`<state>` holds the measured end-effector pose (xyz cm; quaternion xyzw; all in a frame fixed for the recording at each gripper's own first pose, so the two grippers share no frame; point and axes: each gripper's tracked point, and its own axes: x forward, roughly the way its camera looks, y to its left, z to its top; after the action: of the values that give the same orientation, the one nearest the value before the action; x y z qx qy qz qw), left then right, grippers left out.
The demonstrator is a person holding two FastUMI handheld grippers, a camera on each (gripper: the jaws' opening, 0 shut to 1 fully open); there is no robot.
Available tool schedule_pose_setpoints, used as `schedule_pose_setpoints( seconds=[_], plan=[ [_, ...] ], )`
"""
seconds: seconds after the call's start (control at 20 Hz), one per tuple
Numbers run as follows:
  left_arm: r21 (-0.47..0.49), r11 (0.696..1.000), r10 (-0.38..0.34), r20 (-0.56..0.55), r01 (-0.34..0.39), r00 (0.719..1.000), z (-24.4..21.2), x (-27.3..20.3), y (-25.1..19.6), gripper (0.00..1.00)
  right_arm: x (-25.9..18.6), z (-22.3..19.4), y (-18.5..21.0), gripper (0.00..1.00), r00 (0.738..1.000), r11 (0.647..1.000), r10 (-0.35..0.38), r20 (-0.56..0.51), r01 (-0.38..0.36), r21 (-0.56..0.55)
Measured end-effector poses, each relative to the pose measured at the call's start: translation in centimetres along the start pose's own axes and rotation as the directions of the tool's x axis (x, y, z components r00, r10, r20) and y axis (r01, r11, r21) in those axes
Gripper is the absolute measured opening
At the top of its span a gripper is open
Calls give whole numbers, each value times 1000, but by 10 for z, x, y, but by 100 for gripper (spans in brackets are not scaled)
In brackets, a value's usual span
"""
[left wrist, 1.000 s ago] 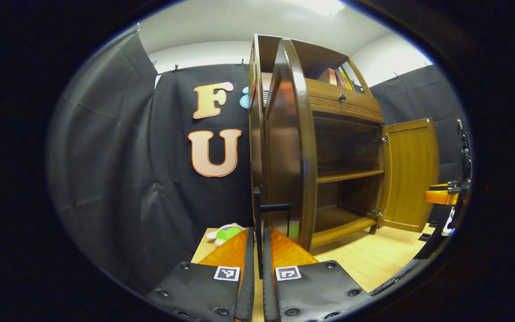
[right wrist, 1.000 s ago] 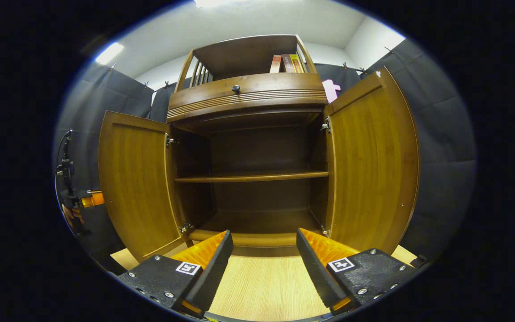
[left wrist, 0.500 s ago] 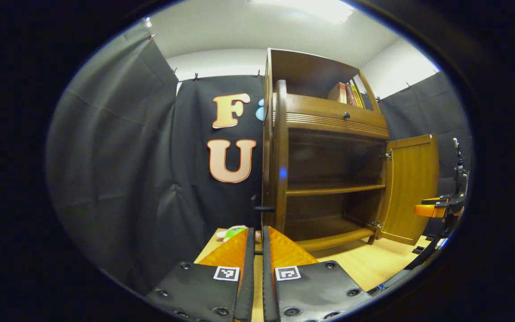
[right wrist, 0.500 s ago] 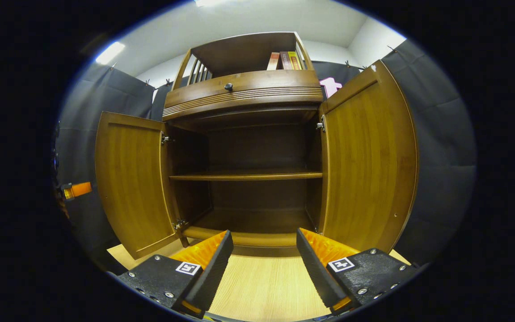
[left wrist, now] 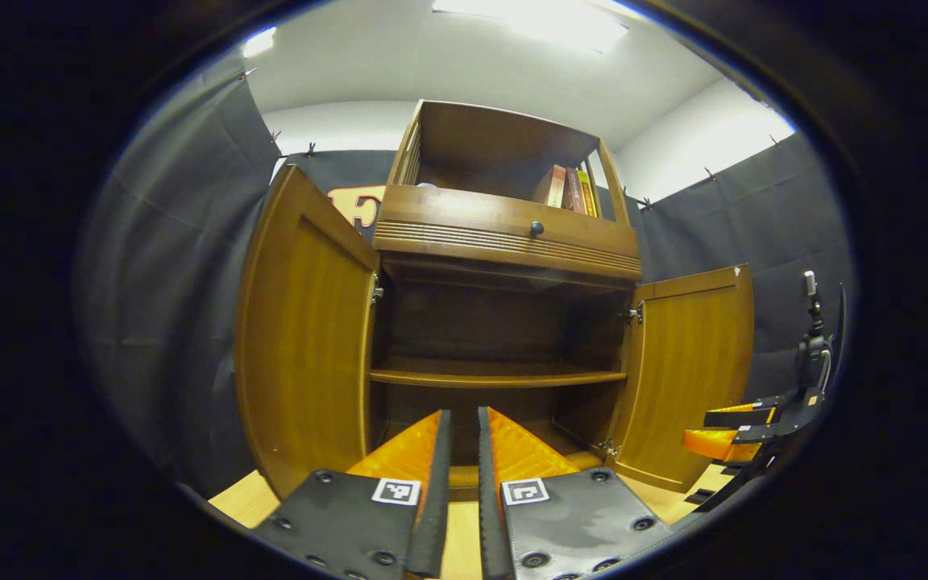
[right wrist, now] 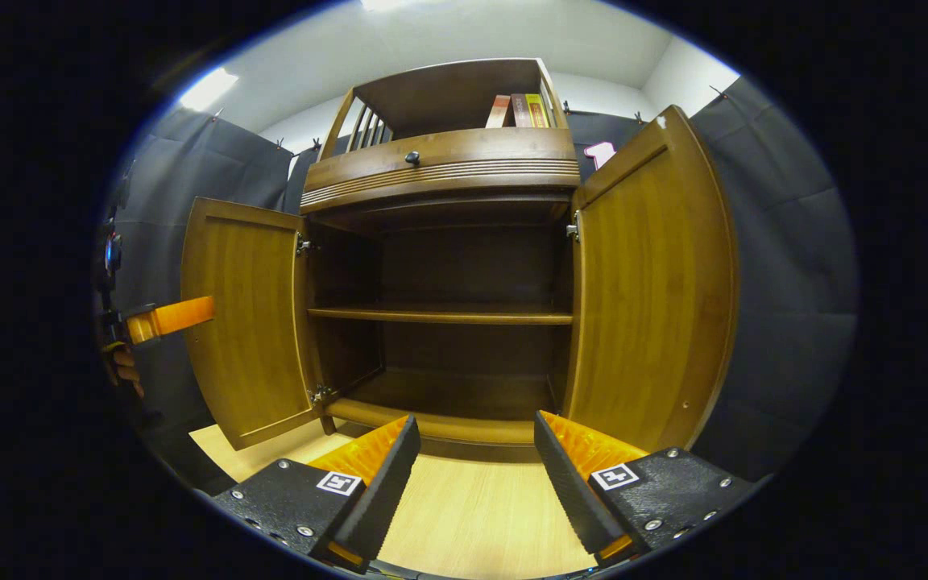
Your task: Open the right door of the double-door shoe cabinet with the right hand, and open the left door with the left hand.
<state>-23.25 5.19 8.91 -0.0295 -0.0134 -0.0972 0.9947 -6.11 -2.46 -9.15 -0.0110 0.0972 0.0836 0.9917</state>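
Left gripper view shows my left gripper [left wrist: 464, 431] nearly closed on nothing, right gripper [right wrist: 476, 451] spread, both shoe cabinet [right wrist: 440, 161] doors open.

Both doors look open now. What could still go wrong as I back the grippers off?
1. The left gripper sits close in front of the cabinet between the left door and the right door; a sideways pull-back might knock one.
2. The right gripper is open near the floor; dropping lower may scrape it.
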Motion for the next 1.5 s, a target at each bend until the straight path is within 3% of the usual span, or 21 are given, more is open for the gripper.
schedule_pose_setpoints(
  seconds=[0.1, 0.25, 0.6, 0.75, 0.95, 1.2, 1.5],
  plan=[
    [13, 999, -33, -40, 33, 999, -14, 10, -26, 29, -7, 3, -15, 88, 1000, 1000, -25, 4, 25, 9],
    [19, 998, -52, -52, 53, 997, -19, 24, -52, 60, -14, 8, -30, 88, 999, 999, -47, 18, 47, -5],
    [12, 999, 53, -47, -53, 997, -30, 33, -67, 99, -20, 10, -41, 88, 999, 1000, -18, 28, 17, 9],
    [9, 995, 96, -49, -95, 994, -36, 34, -68, 95, -24, 10, -43, 88, 999, 1000, 1, 39, -2, 24],
    [36, 993, 117, -30, -116, 993, -35, 44, -66, 95, -20, 6, -55, 88, 998, 998, -55, 36, 54, 43],
    [28, 990, 141, -51, -140, 989, -45, 46, -55, 95, -26, 4, -57, 88, 996, 997, -74, 42, 73, 21],
    [50, 984, 172, -40, -170, 984, -41, 34, -38, 95, -26, -1, -46, 88, 999, 999, -41, 27, 40, 9]
  ],
)
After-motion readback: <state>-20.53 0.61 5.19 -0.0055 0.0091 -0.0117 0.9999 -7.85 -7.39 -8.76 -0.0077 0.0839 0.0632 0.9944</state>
